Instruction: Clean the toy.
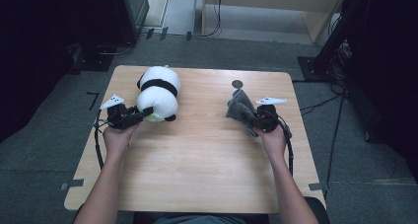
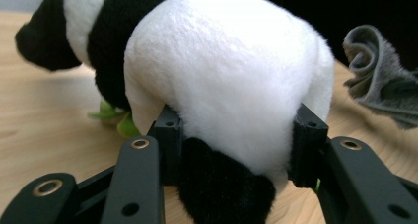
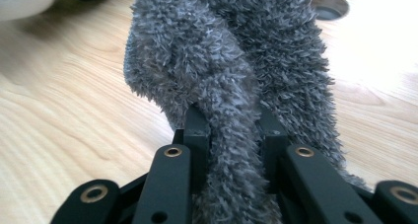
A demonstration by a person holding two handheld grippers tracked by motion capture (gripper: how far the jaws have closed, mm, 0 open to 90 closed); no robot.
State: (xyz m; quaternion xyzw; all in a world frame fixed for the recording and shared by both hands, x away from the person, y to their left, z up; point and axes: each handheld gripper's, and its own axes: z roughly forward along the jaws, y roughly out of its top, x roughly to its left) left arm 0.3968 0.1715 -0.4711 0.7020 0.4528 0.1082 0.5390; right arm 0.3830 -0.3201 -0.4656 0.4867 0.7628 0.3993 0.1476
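On the wooden table, left claw clamps the panda, right claw the grey cloth.

- Plush panda on bench, far left.
- Fuzzy cloth on bench, far right, well apart from panda.
- Round hole just behind cloth.

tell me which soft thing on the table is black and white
The plush panda, clamped in the left gripper. The other soft thing, the fuzzy cloth in the right gripper, is plain grey.
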